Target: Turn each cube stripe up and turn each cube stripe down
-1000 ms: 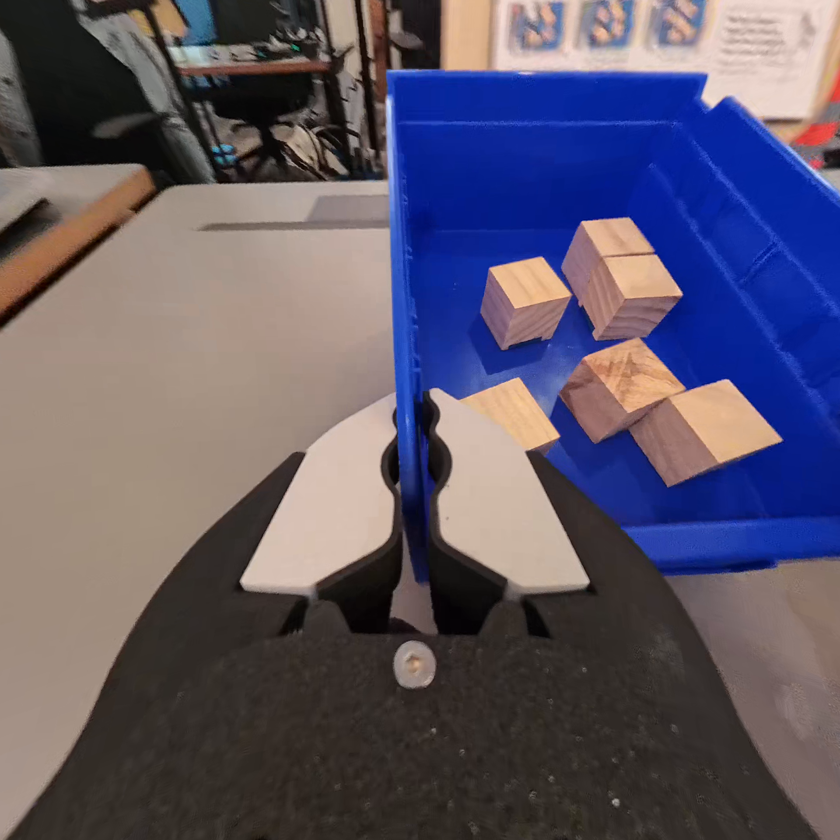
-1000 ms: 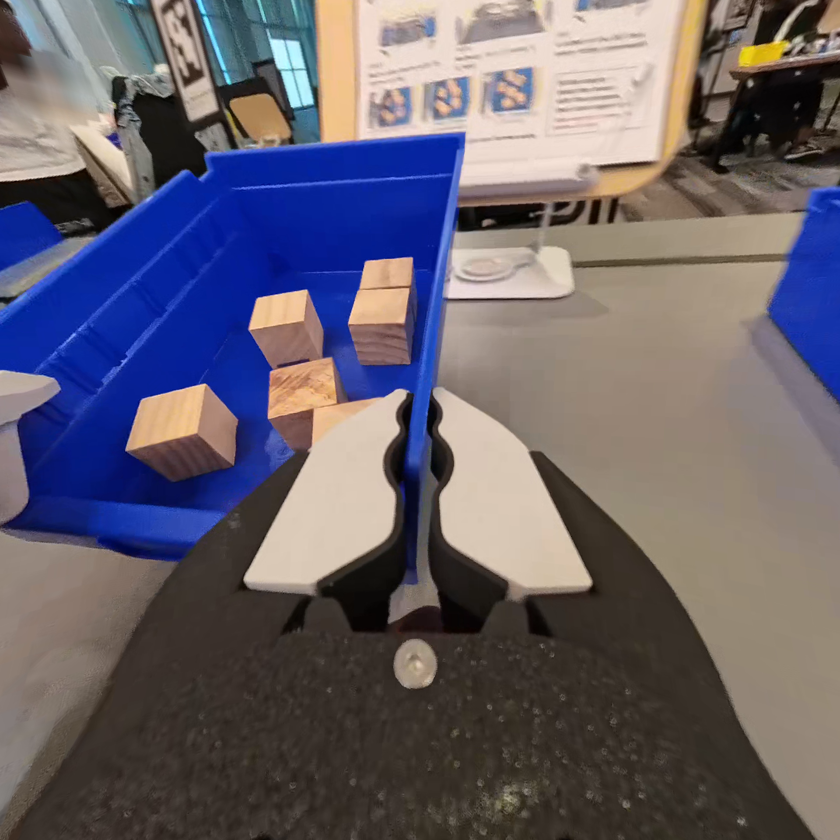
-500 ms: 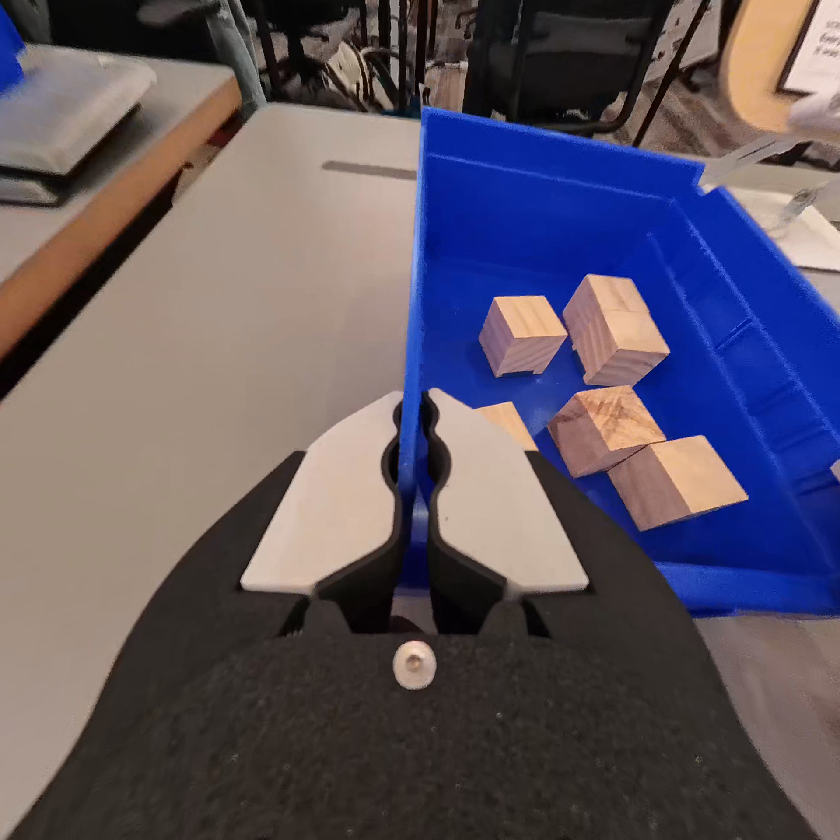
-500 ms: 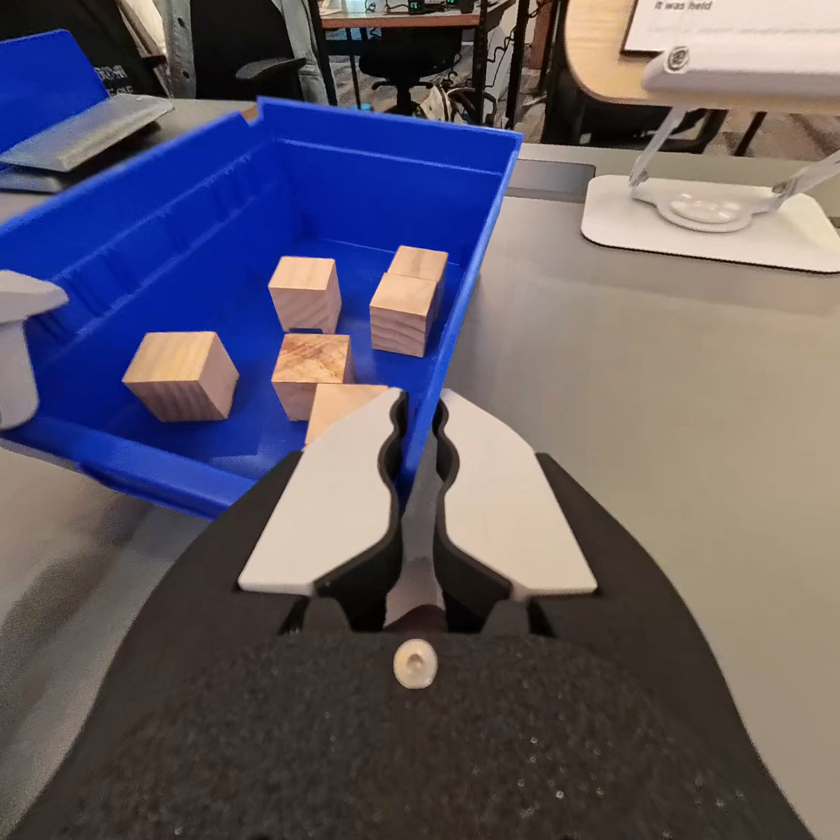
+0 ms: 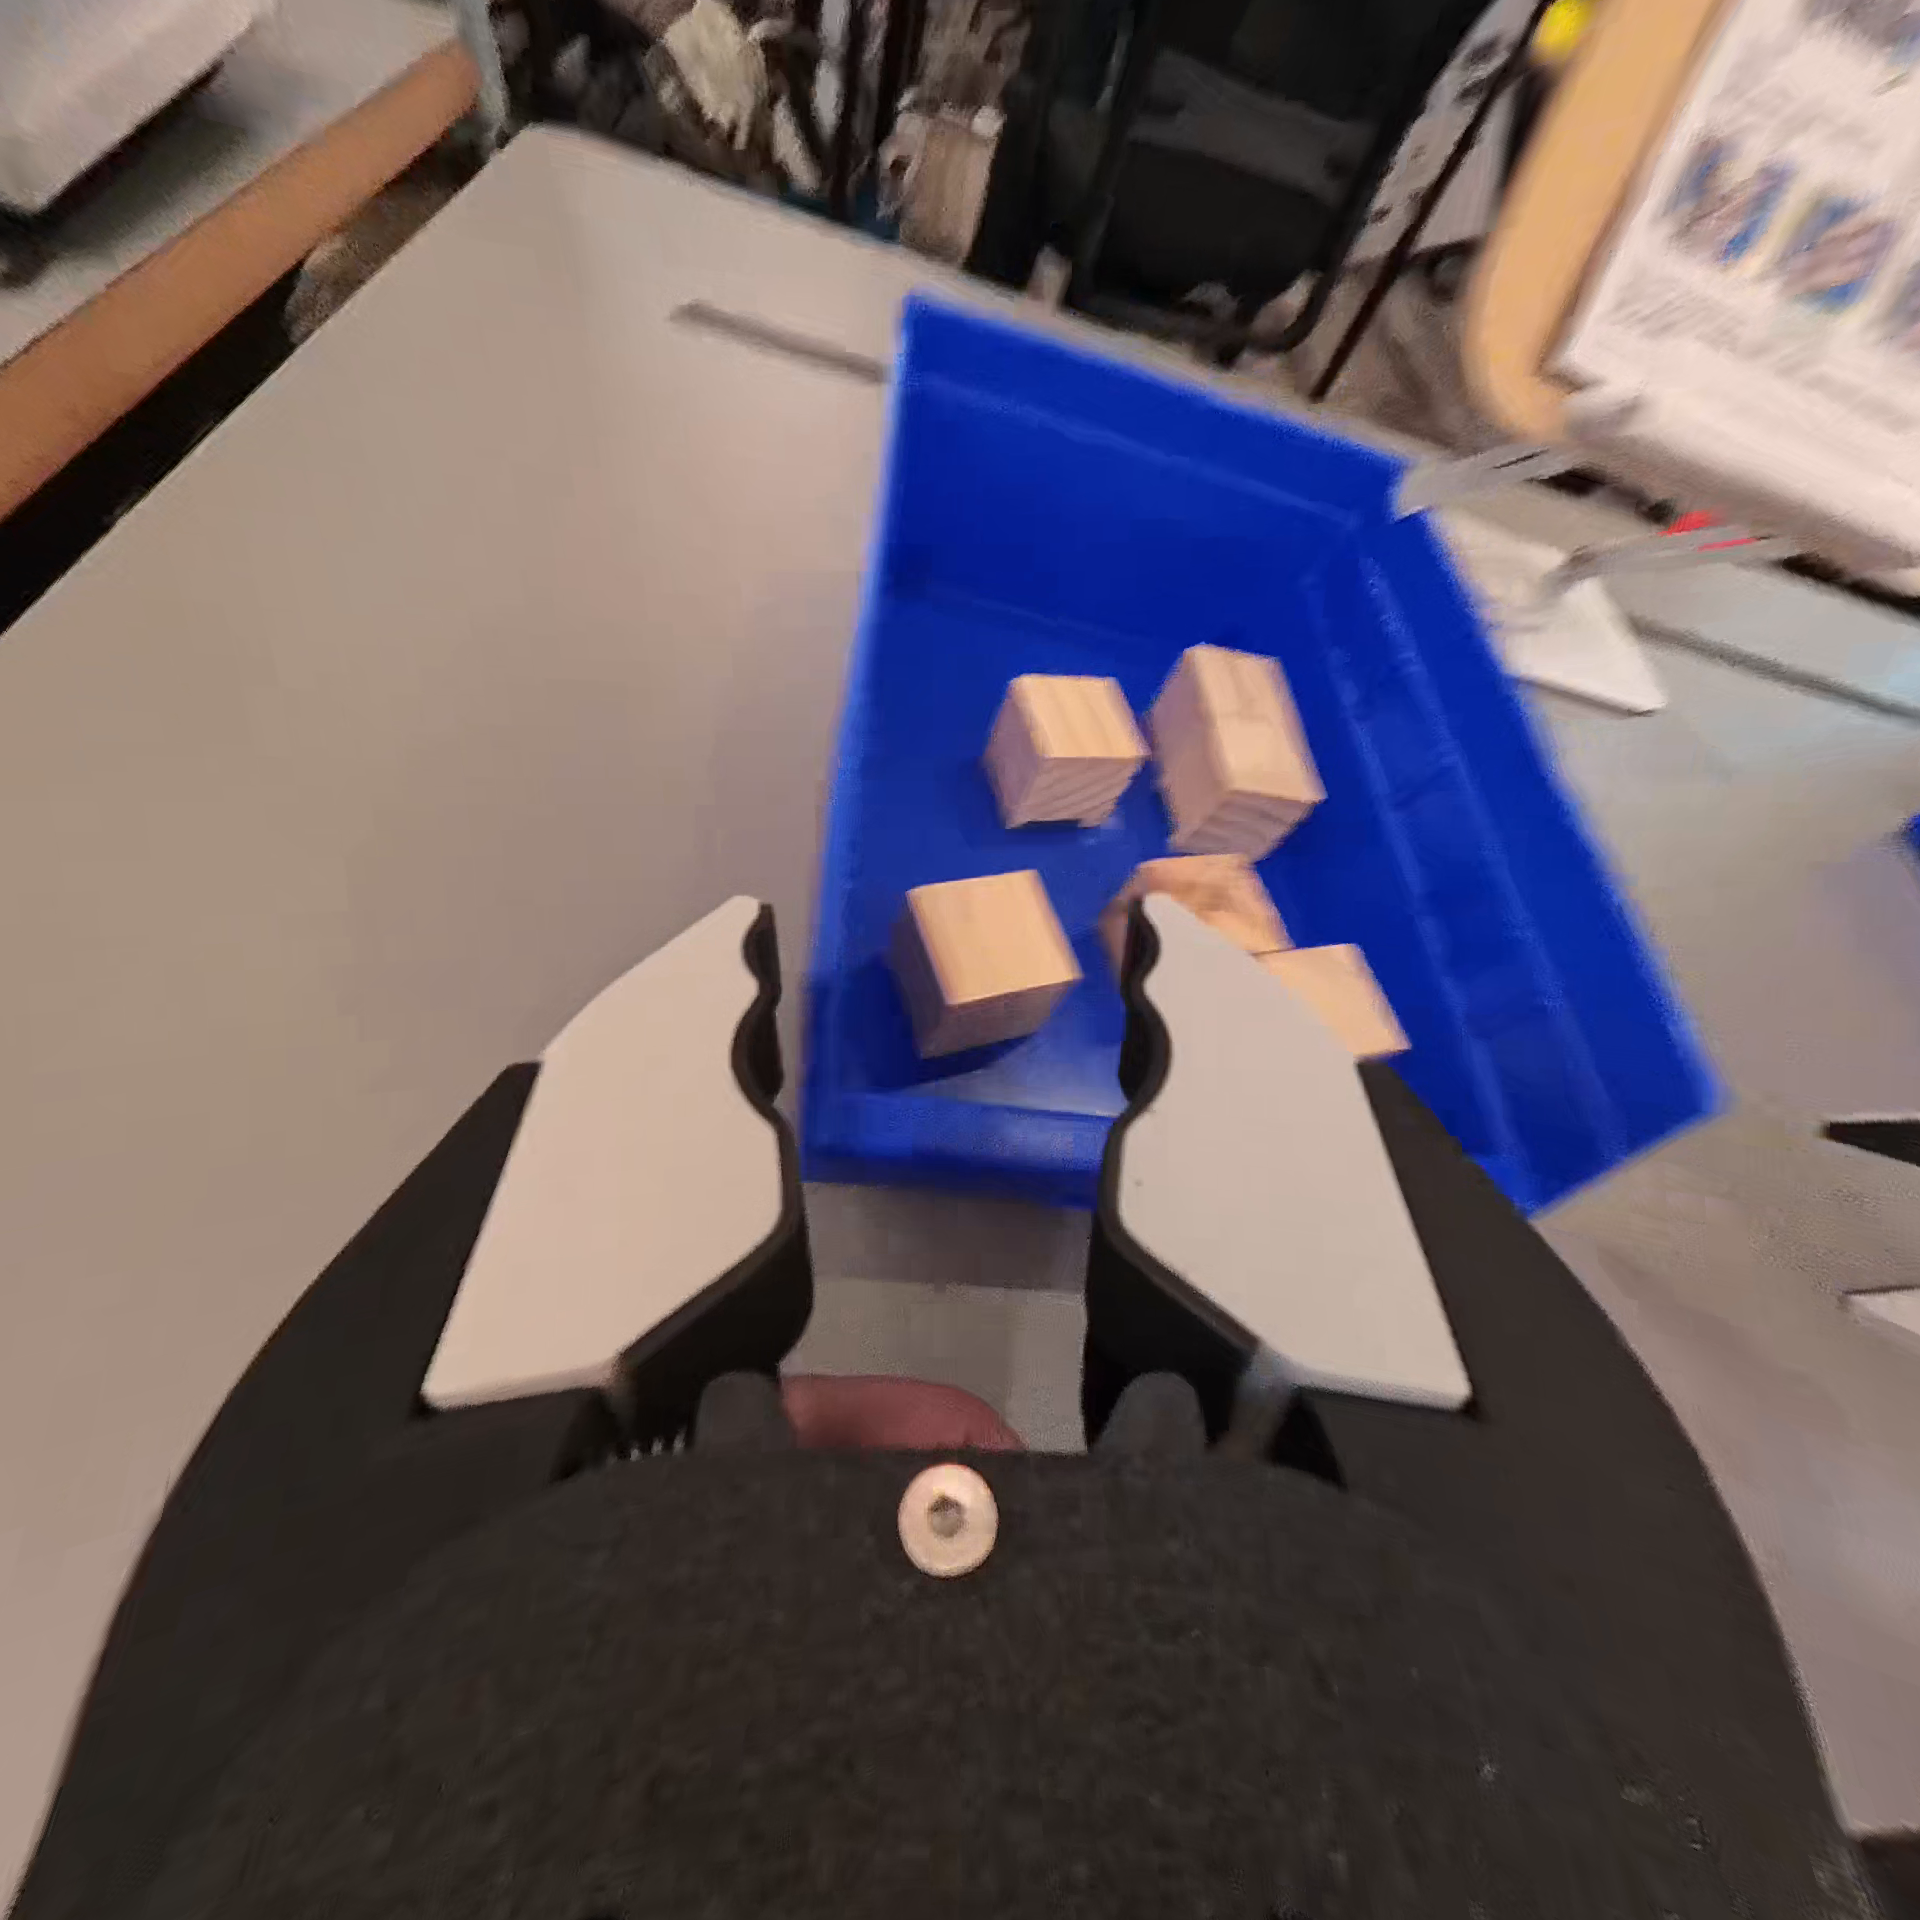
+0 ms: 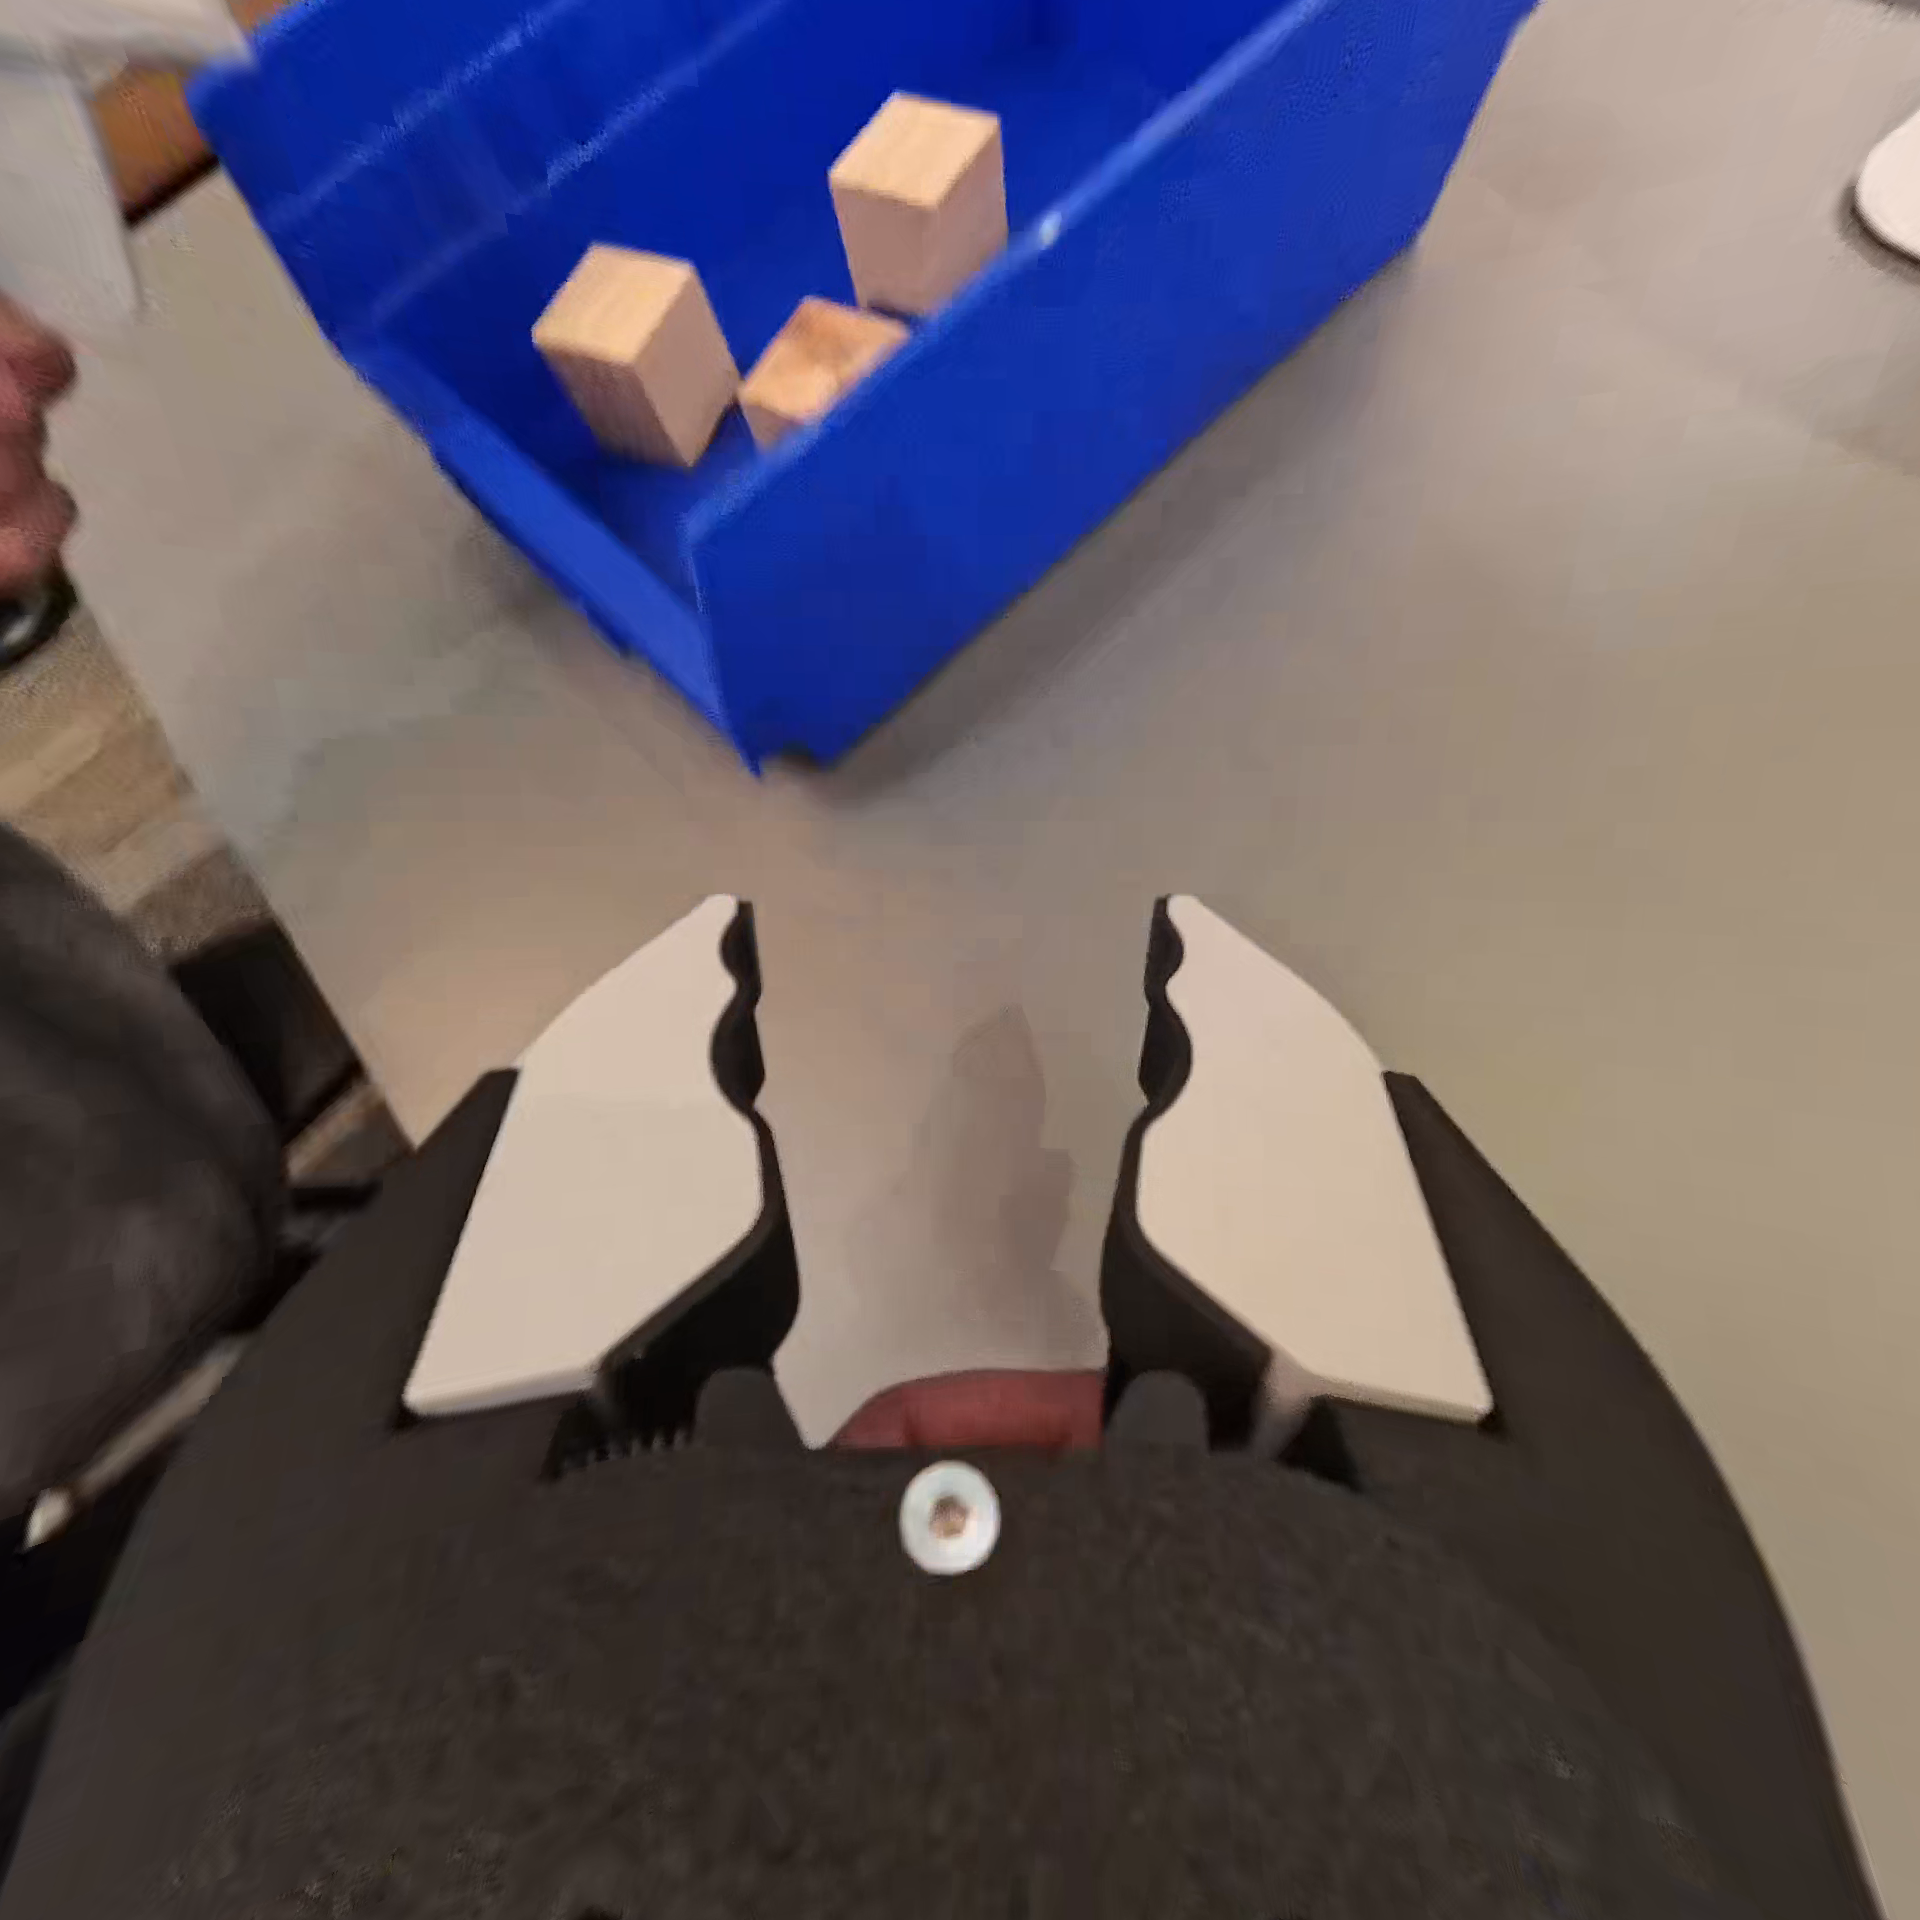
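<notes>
- Now the left gripper (image 5: 945, 925) hangs wide apart, empty, over the near end of the blue bin (image 5: 1475, 935).
- Wooden cubes (image 5: 982, 977) lie loose on the bin floor, one close to the near left corner; no stripe shows through the blur.
- Right gripper (image 6: 951, 914) gapes wide too, holding nothing, above bare grey table (image 6: 1455, 727), short of the bin's near corner.

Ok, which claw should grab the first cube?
Probably left: the left claw hangs open right at the blue bin's near wall by the nearest cube; the right claw sits farther back over bare table.
</notes>
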`<state>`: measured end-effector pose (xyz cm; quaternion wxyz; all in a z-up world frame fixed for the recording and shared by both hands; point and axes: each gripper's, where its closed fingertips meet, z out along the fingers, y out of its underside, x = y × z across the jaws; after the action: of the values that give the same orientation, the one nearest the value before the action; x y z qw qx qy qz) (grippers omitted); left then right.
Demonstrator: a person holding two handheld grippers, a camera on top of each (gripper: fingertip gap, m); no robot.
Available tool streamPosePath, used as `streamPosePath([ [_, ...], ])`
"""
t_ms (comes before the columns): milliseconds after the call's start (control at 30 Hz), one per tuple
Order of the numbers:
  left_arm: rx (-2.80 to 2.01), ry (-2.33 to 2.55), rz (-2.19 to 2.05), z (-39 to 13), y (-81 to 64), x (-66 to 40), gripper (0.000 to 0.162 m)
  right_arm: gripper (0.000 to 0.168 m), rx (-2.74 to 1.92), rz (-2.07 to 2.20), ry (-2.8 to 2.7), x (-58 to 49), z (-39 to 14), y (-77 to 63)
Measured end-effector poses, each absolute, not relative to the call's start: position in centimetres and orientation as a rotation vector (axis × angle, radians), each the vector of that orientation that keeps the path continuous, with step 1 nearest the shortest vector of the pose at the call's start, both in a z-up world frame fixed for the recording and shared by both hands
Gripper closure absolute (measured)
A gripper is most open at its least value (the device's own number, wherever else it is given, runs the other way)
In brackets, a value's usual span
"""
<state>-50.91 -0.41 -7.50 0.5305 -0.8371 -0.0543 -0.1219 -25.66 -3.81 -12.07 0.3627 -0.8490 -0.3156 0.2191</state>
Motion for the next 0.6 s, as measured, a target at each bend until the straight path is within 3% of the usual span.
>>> streamPosePath([
  [167, -1.864, 0.205, -0.487, -3.7, -3.2, -38.7, 0.106, 0.100, -2.114, 0.551, -0.790, -15.7, -9.9, -5.6],
  [400, -2.192, 0.624, -0.780, -11.4, -9.3, -22.3, 0.098, 0.101, -1.893, 0.428, -0.557, -4.7, -10.2, -7.0],
  [600, -2.059, 0.615, -0.649, -12.4, -9.1, -21.4, 0.096, 0.101, -1.823, 0.443, -0.460, -1.5, -10.5, -7.5],
])
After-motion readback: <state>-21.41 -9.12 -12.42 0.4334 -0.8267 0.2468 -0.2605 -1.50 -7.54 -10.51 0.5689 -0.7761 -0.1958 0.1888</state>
